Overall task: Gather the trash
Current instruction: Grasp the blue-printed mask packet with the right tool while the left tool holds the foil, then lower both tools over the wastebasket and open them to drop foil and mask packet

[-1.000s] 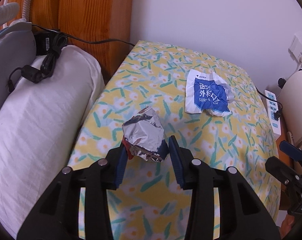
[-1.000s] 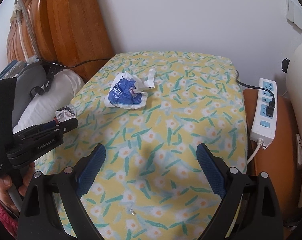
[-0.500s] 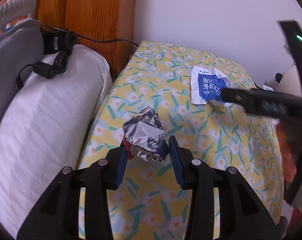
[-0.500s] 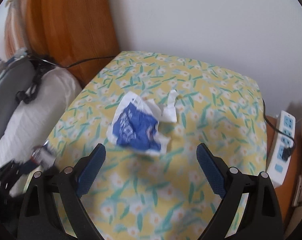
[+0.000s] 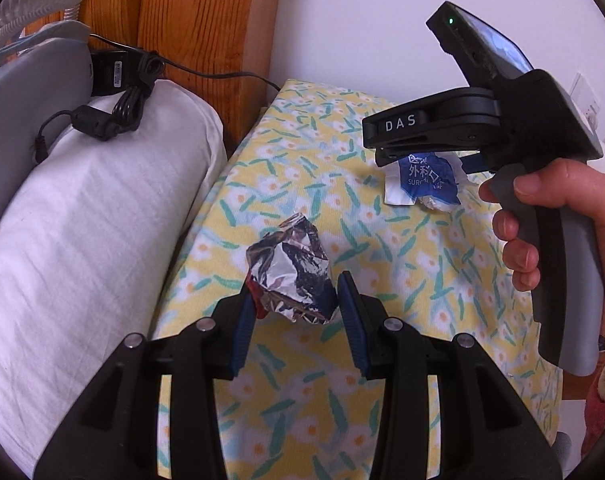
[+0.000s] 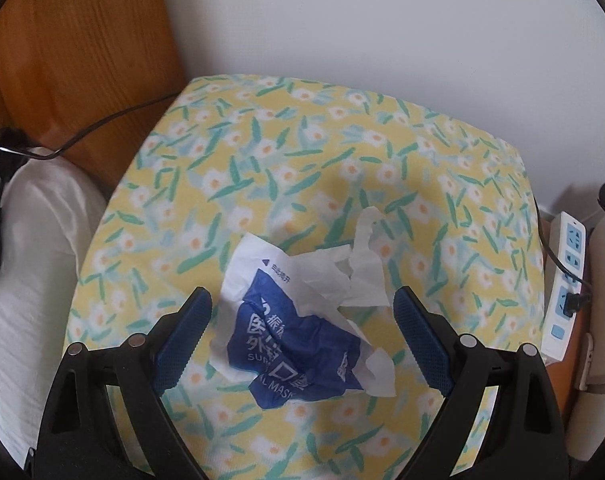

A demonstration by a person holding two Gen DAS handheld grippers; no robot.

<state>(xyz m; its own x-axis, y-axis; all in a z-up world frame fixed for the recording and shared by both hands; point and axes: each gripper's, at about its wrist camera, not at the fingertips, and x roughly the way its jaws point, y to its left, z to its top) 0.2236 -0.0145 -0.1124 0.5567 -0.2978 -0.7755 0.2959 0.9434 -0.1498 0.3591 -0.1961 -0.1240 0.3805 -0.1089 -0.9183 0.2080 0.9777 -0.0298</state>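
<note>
Two pieces of trash are in front of me on the bench with the yellow flowered cloth [image 5: 382, 240]. My left gripper [image 5: 292, 298] has its jaws clamped on the crumpled foil ball [image 5: 290, 276]: both blue pads press its sides, and the ball sits over the bench's left edge, next to the white pillow [image 5: 82, 220]; whether it is lifted clear of the cloth I cannot tell. My right gripper [image 6: 302, 308] has its jaws wide apart, and the crumpled blue-and-white mask wrapper [image 6: 298, 332] lies between them on the cloth, neither pad touching it. That wrapper sits toward the bench's right side, about midway between its front and back edges, with a torn white strip sticking up at its far end. In the left wrist view I see the right gripper's black body over the wrapper and the person's right hand [image 5: 550, 240] wrapped around its grey handle. A black power adapter with its coiled cable [image 5: 118, 92] lies on top of the pillow by the wooden headboard [image 5: 190, 32]. Beyond the bench's right edge a white power strip [image 6: 564, 280] rests on a lower orange surface, with one black plug in it.
</note>
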